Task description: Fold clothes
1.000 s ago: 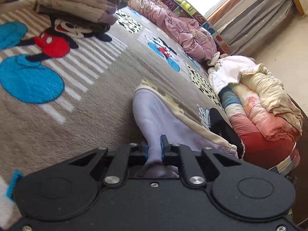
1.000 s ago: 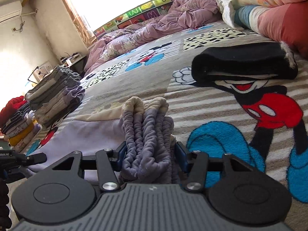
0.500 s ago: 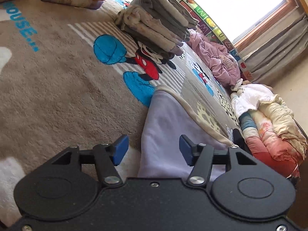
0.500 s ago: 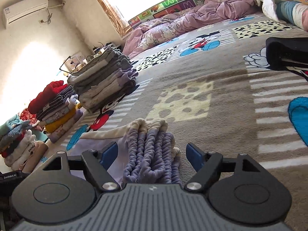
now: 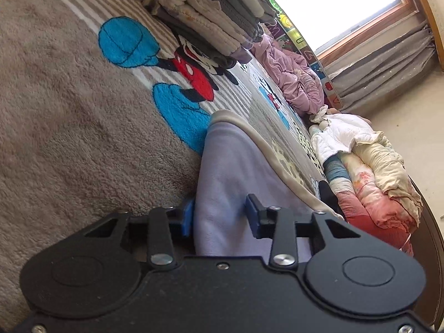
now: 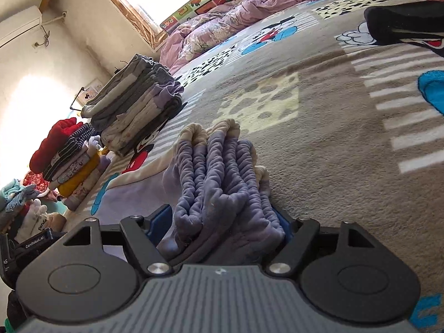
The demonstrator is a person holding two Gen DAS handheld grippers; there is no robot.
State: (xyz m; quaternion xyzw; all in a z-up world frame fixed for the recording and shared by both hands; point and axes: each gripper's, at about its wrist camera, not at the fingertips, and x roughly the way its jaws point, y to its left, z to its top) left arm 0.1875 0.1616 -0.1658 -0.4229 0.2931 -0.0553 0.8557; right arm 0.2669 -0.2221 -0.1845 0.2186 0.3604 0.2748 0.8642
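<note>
Sunlit window (image 5: 358,5), grey curtains (image 5: 388,63), cream walls (image 6: 25,83), cartoon-mouse carpet (image 5: 69,111) underfoot.

A big soft blanket (image 6: 333,144) (with cartoon mice on it) lies under everything. On it lie purple pants (image 6: 222,183), a stack of folded clothes (image 6: 136,105) and a black garment (image 6: 405,25).

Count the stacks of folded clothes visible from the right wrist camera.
2: a grey and lilac stack on the Mickey Mouse rug, and a red-topped stack further left. Loose clothes at the far left may hide more.
</note>
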